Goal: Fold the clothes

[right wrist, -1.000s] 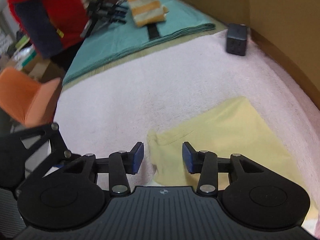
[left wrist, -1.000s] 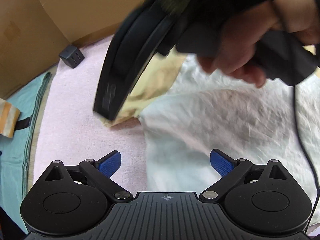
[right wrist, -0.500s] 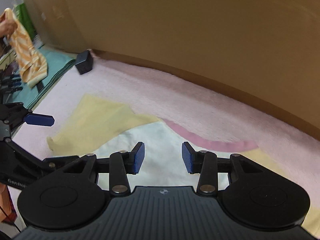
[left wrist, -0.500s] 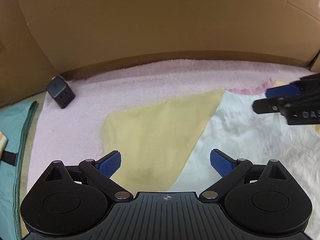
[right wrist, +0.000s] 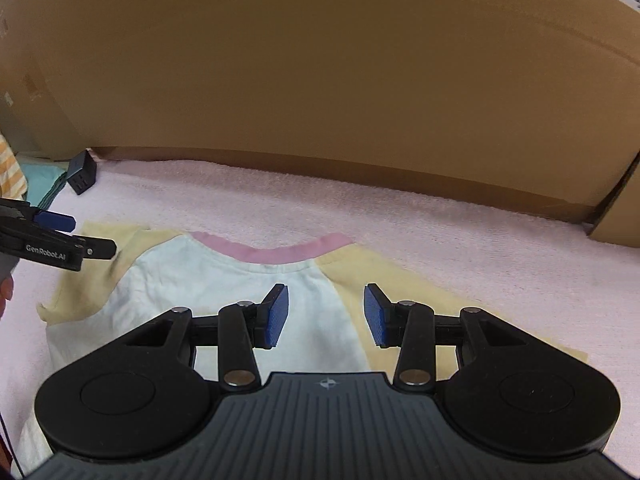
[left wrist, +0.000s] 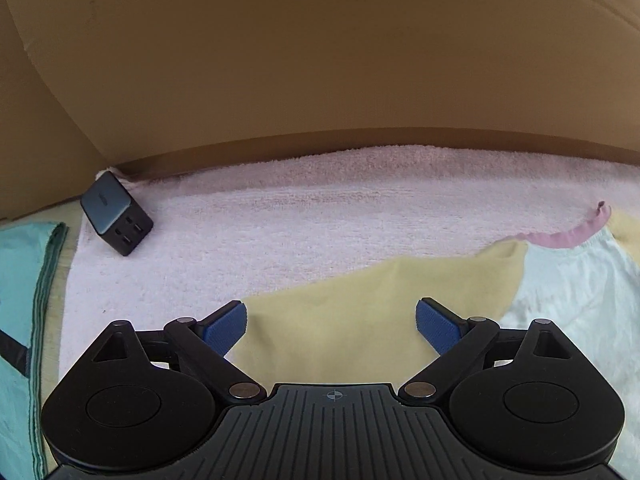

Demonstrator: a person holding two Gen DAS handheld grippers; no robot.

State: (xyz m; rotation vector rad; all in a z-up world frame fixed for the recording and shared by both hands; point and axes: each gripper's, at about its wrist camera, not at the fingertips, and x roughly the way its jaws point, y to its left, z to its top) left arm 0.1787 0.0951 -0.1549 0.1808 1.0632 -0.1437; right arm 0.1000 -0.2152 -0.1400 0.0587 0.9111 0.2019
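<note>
Left wrist view: the left claw (left wrist: 330,320) is hovering released over the T-shirt's (left wrist: 568,300) yellow sleeve (left wrist: 360,320); it should be pinching the sleeve's hem.

Right wrist view: the right claw (right wrist: 325,314) is hanging released above the shirt, which lies flat on the pink towel (right wrist: 460,240), and should be gripping near the collar (right wrist: 276,250).

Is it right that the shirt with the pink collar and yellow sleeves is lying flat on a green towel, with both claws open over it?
Not quite. The shirt lies on a pink towel, not green; the right wrist view shows it. The rest holds: the left claw and right claw are open above it.
</note>
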